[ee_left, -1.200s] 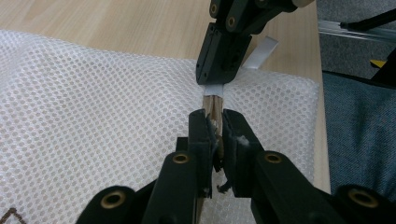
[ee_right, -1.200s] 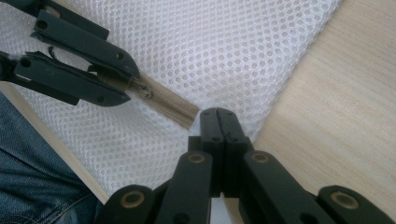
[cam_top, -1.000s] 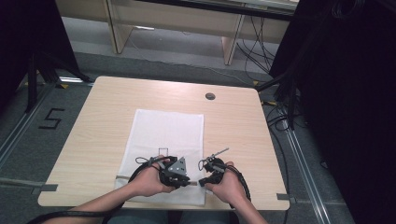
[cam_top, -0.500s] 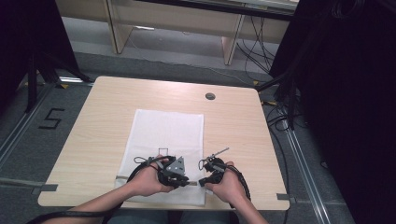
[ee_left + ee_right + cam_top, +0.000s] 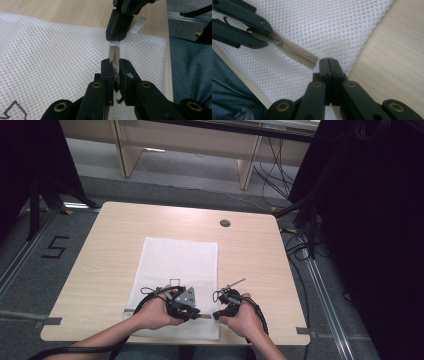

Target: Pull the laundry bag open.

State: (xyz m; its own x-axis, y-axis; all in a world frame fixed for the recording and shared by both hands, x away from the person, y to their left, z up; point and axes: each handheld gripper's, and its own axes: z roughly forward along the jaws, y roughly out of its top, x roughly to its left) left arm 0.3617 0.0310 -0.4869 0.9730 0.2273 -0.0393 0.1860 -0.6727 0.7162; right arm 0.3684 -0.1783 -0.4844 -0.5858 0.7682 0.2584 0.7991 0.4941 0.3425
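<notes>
A white mesh bag (image 5: pixel 180 262) lies flat on the wooden table (image 5: pixel 110 245), with a beige zipper (image 5: pixel 297 53) running along its near edge. My left gripper (image 5: pixel 115 65) is shut on the zipper's slider, which sits pinched between its pads. My right gripper (image 5: pixel 328 61) is shut on the zipper's end at the bag's corner. In the high view the left gripper (image 5: pixel 196 311) and the right gripper (image 5: pixel 218 313) point at each other, close together, near the table's front edge. In the left gripper view the right gripper (image 5: pixel 119 27) clamps a small white tab.
A round cable hole (image 5: pixel 225 223) sits at the table's far right. The table's front edge (image 5: pixel 90 336) lies just behind my hands. Desk legs and cables (image 5: pixel 272 167) stand on the floor beyond the table. A small dark outline mark (image 5: pixel 174 281) is printed on the bag.
</notes>
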